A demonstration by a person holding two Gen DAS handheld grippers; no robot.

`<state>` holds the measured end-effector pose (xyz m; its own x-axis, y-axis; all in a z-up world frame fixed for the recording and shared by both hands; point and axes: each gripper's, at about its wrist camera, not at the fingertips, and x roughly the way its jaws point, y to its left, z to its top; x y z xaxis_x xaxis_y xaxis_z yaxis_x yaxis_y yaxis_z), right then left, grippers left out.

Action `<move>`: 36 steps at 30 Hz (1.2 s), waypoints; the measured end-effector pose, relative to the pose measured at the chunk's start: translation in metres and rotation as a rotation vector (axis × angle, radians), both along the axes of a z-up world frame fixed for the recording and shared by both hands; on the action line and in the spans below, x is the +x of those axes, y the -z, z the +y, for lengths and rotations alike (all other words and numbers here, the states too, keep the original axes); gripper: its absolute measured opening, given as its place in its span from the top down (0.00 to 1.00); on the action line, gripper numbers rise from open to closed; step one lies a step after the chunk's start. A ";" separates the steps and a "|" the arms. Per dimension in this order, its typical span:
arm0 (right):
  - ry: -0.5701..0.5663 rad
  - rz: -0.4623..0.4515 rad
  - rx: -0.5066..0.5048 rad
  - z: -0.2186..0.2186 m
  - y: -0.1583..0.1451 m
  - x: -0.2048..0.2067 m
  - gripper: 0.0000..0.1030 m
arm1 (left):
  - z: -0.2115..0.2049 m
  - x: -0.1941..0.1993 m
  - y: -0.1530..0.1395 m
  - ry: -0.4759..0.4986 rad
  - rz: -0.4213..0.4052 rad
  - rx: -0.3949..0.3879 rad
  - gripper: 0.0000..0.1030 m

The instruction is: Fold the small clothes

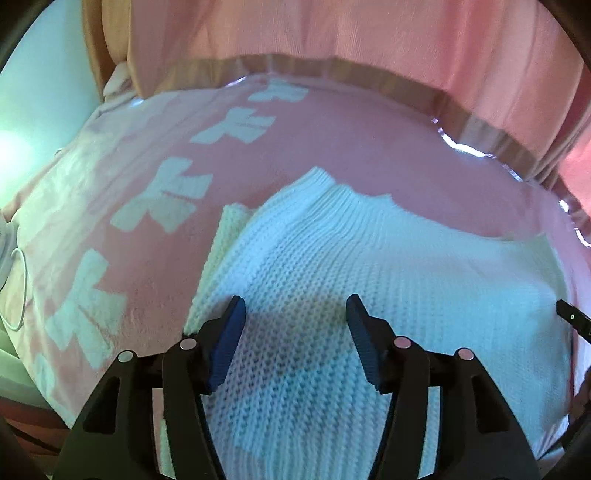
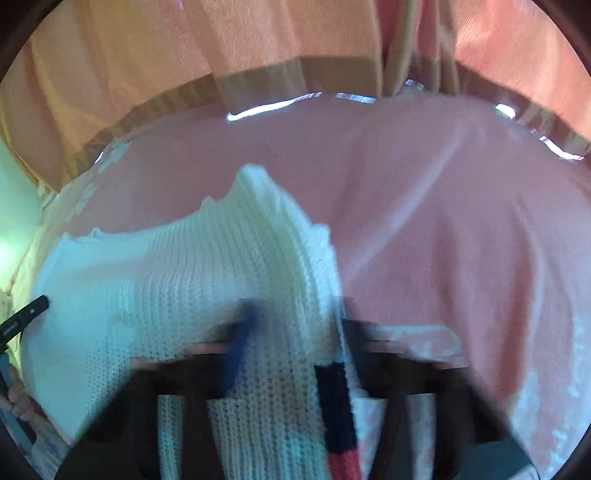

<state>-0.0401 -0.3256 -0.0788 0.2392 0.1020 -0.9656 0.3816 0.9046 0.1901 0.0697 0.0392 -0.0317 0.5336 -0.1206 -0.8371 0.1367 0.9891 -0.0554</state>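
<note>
A white knitted sweater lies on a pink blanket with white bow shapes. My left gripper is open just above the sweater's near part, its blue pads apart, nothing between them. In the right wrist view the sweater is bunched, with a navy and red striped part near the camera. My right gripper is motion-blurred with its jaws apart, and the knit runs between them; a grip cannot be told.
Pink-orange curtains hang behind the bed's far edge. A white cable lies at the left edge of the blanket. The other gripper's tip shows at the right; in the right wrist view it shows at the left.
</note>
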 end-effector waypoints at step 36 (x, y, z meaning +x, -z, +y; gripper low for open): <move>0.091 -0.309 0.065 -0.024 -0.112 -0.026 0.87 | 0.018 0.007 -0.052 0.050 -0.031 -0.479 0.75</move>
<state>-0.0660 -0.3491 0.0333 0.5311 0.1256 -0.8380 0.3754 0.8517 0.3656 0.0771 0.0568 0.0202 0.5407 -0.5149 -0.6652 0.1925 0.8455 -0.4980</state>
